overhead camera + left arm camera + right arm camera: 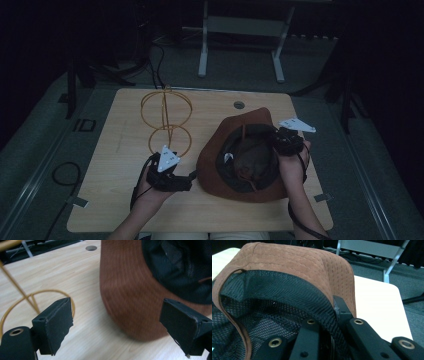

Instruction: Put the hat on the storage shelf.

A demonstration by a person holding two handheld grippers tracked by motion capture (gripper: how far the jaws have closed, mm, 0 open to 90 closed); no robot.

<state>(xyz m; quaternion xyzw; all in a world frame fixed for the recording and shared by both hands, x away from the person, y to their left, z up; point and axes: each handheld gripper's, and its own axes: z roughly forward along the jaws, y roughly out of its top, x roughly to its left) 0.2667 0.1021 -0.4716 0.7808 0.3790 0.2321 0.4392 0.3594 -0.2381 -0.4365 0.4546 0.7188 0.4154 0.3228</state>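
Right gripper (282, 141) clamped on brown hat (215, 165) brim, hat upside down (opening upward), left gripper (192, 175) open beside it

Your high view looks forward and down on the whole table (125, 210). Your left gripper view sits low and close, facing the brown hat (125, 292) at 1 o'clock. Your right gripper view is nearest, against the same hat's brim at 12 o'clock.
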